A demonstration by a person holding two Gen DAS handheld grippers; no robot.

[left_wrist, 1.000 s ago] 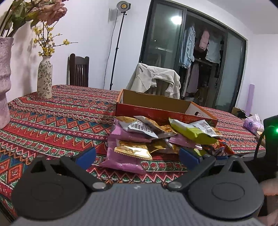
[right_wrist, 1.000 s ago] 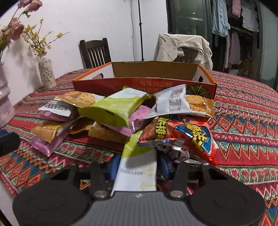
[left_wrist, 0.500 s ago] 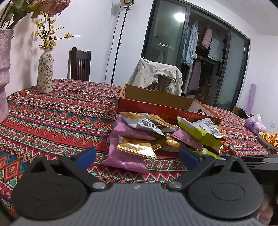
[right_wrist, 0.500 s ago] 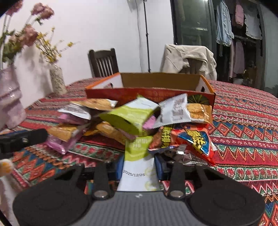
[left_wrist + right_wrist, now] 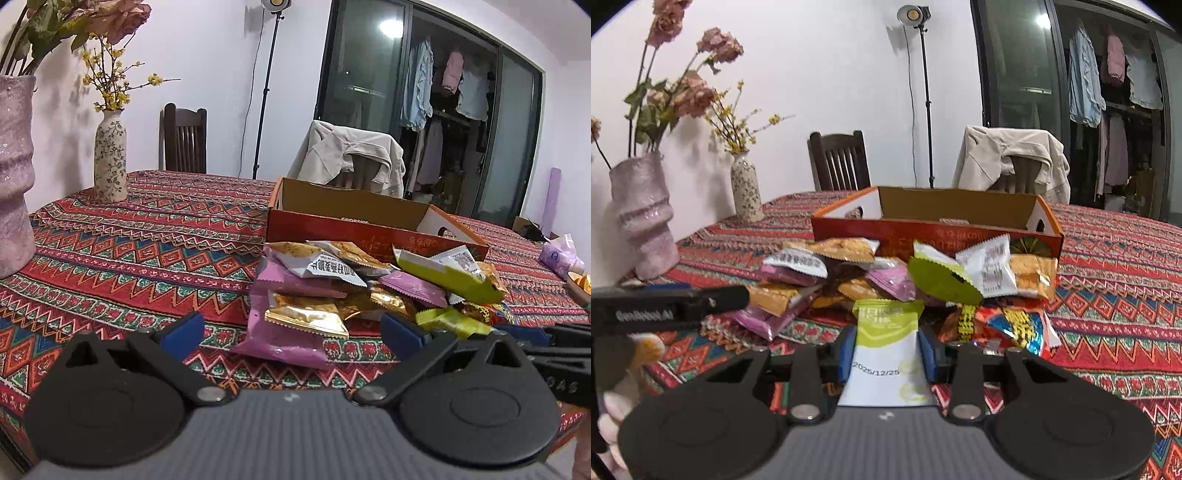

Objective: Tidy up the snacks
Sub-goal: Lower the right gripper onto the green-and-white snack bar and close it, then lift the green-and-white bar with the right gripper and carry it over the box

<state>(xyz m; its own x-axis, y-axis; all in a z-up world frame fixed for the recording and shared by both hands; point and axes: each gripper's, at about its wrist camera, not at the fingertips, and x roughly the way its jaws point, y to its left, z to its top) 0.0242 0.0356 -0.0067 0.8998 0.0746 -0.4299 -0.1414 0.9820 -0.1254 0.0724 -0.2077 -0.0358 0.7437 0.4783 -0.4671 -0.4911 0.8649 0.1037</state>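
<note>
the right gripper [image 5: 886, 352] was clenched on a flat green-and-white snack packet with a printed date [image 5: 884, 354], its blue pads pressed against the packet's two long edges. the packet was at 6 o'clock of the heap of foil snack packets [image 5: 905, 280], its green top edge just beside the nearest of them. the heap lay on the counter under a red patterned woven cloth [image 5: 1115, 266], touching the front wall of an open orange cardboard box [image 5: 934, 229] at its 12 o'clock. the left gripper [image 5: 291, 330] was released, its blue fingers spread wide with nothing between them, pointed at a pink packet topped by a gold one [image 5: 295, 328] at the heap's near edge. a tall pink textured vase [image 5: 642, 218] and a slim floral ceramic vase [image 5: 746, 192] stood at 10 o'clock, well apart from the heap.
</note>
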